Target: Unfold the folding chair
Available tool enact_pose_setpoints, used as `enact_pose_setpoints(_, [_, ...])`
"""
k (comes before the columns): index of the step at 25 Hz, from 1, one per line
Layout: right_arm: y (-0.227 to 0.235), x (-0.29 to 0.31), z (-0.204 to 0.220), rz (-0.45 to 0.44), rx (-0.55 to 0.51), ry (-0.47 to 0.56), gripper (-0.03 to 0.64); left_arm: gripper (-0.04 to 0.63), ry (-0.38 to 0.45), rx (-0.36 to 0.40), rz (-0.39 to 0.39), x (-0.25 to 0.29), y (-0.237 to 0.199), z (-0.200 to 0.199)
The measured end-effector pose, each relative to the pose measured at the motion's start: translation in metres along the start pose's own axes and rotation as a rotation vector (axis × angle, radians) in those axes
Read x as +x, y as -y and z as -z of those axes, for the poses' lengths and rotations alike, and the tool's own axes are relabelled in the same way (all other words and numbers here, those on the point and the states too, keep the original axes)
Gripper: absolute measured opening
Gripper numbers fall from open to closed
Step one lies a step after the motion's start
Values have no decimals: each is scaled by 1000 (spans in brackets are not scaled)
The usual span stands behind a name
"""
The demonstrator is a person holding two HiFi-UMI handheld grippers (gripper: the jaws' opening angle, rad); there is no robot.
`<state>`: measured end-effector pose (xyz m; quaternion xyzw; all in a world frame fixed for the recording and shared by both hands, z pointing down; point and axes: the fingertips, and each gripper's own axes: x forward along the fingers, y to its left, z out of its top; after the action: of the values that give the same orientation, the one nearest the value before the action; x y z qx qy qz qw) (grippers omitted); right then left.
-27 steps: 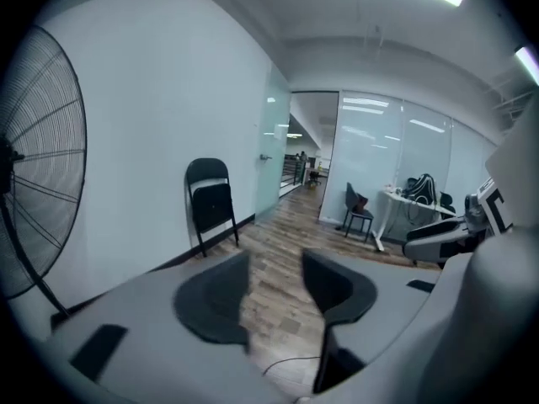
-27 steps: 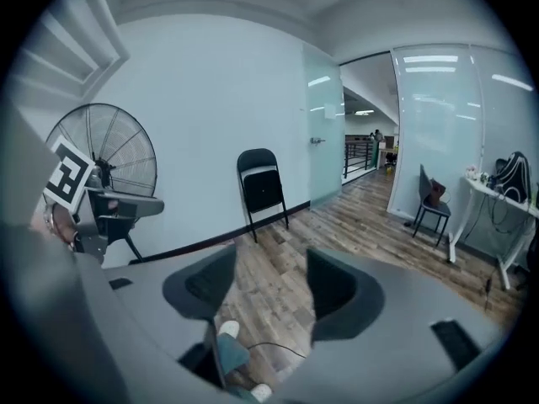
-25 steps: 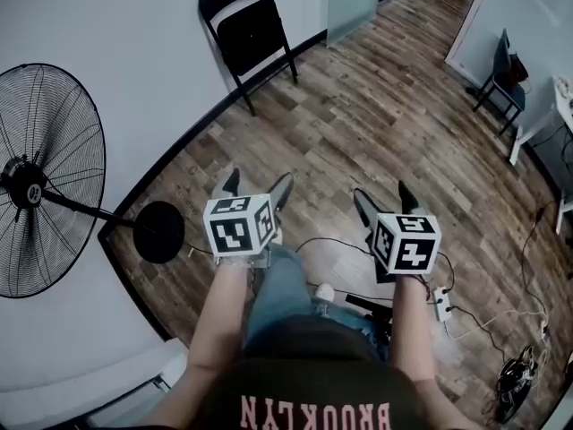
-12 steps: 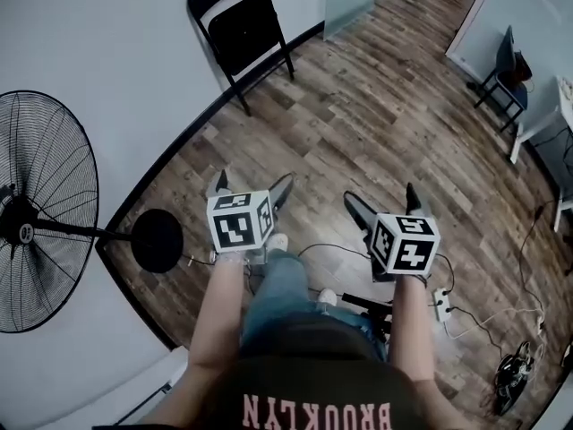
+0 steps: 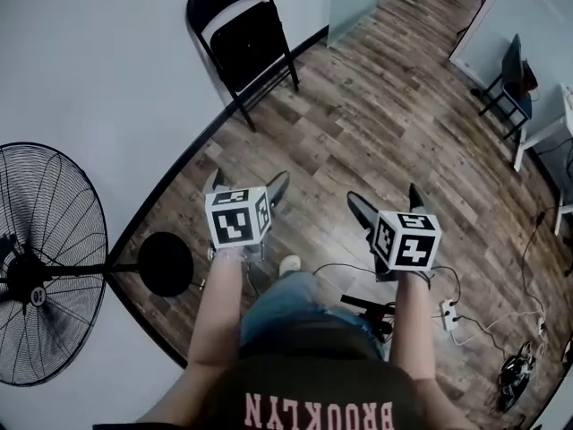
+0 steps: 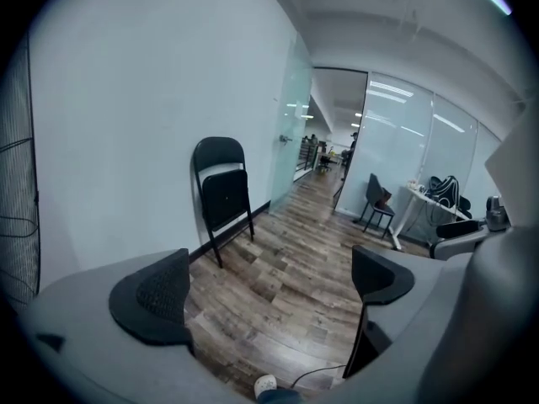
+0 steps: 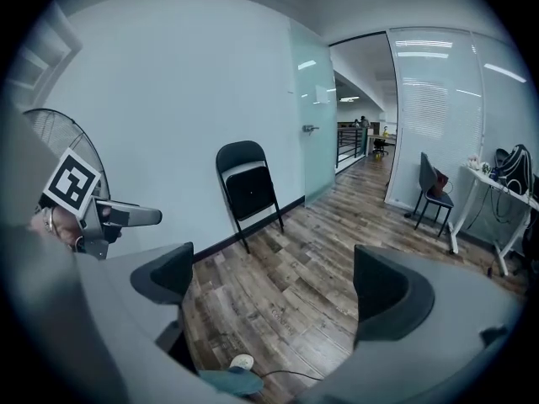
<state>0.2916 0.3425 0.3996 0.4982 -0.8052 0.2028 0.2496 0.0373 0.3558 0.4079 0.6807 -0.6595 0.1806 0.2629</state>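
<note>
Right tool [image 7: 274,289]: jaws just opened wide, nothing between them. Folding chair [image 7: 248,190] stands folded against white wall [image 7: 168,82]; wooden floor [image 7: 324,234] before the chair, frosted glass door [image 7: 316,108] to its right.

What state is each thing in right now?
folding chair: folded, standing at the wall, untouched.
left tool: jaws just opened, wide apart, nothing between them.
right tool: jaws just opened, wide apart, nothing between them.
fan: standing; spinning or not, cannot tell.

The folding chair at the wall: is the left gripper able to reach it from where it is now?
Probably not yet. The folding chair stands folded by the wall, well apart from the open left gripper. Only wooden floor lies between them, so the way looks free.
</note>
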Motion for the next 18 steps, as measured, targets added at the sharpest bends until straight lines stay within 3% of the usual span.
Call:
enact_pose_setpoints(9, [-38,53,-68,58,20,82,571,571,52,-34,11,26,-78,-55])
enact_pose_setpoints(18, [-55,75,-83,47,-47,59,569,569,100,-91,-24,25,-115,-72])
